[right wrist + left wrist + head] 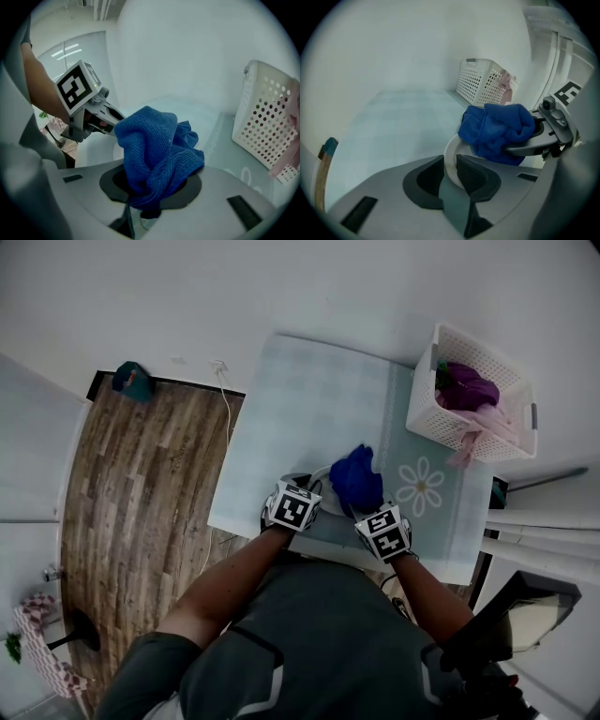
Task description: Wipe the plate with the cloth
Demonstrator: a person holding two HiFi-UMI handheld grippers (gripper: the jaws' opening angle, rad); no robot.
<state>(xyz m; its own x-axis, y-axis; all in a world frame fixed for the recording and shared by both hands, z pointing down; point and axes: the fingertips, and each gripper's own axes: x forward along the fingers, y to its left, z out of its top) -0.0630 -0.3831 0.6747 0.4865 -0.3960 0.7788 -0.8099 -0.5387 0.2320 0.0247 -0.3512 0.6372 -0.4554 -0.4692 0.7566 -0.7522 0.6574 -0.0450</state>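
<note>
Blue terry cloth (154, 150): 1 piece, bunched, clamped in the right gripper (149, 190) with its jaws closed on the lower folds. The loose upper mass stands above them, over the plate.

White plate (451, 159): 1 piece, pinched at its rim by the left gripper (451, 172), jaws closed on that edge. It sits near the front edge of the table (309, 399), partly hidden under the cloth in the head view. Whether its far side rests on the table cannot be told.

White basket (427, 418): 1 piece, at the far right corner, well apart and not involved.

Hazards, as judged:
- The grip covers only a narrow strip of rim, so wiping pressure away from it could lever the plate round or out of the jaws.
- A freed plate this near the table edge could slide off.
- The cloth is held low and loosely bundled, so dragging could pull folds free or leave bare jaw scraping the plate.
</note>
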